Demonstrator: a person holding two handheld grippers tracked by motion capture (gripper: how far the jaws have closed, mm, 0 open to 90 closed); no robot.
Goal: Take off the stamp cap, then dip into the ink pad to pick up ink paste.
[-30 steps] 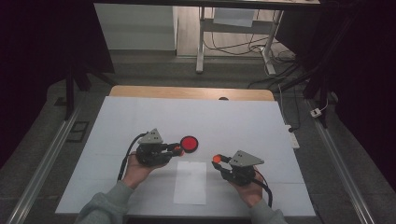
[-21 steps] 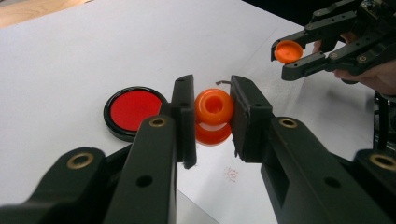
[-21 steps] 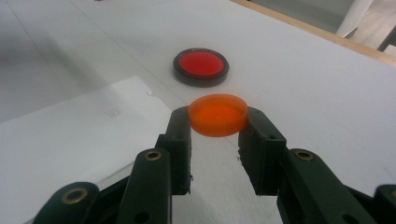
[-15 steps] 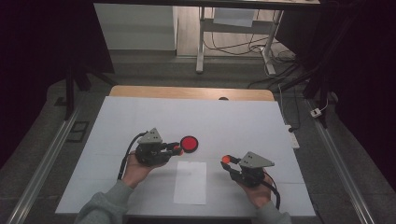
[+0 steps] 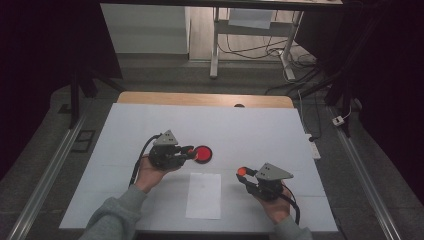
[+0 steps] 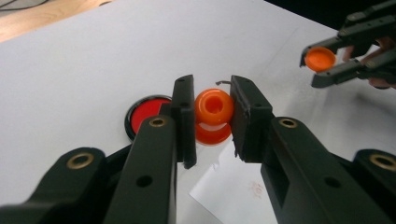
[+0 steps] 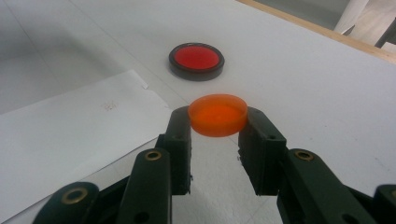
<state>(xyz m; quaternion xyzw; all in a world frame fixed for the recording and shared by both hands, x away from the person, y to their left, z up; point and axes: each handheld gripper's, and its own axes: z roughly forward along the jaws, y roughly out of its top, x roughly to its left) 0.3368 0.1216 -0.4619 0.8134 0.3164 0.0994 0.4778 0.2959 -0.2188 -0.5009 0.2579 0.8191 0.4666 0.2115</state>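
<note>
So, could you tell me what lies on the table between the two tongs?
In the high view, the sheet of paper lies between the left tongs and right tongs.

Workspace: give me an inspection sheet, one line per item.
Surface: white table top, wooden strip along the far edge.
Job's things: orange bottle and orange cap, apart, each in a gripper; red pad in a black case, open on the table.
Clutter: paper sheet near the front edge.
Grippers: left gripper shut on the bottle; right gripper shut on the cap, held above the table.
Cables: one trails from each gripper; more lie on the floor beyond the table.
Surroundings: dark room, metal frame legs behind, rails on both sides.
</note>
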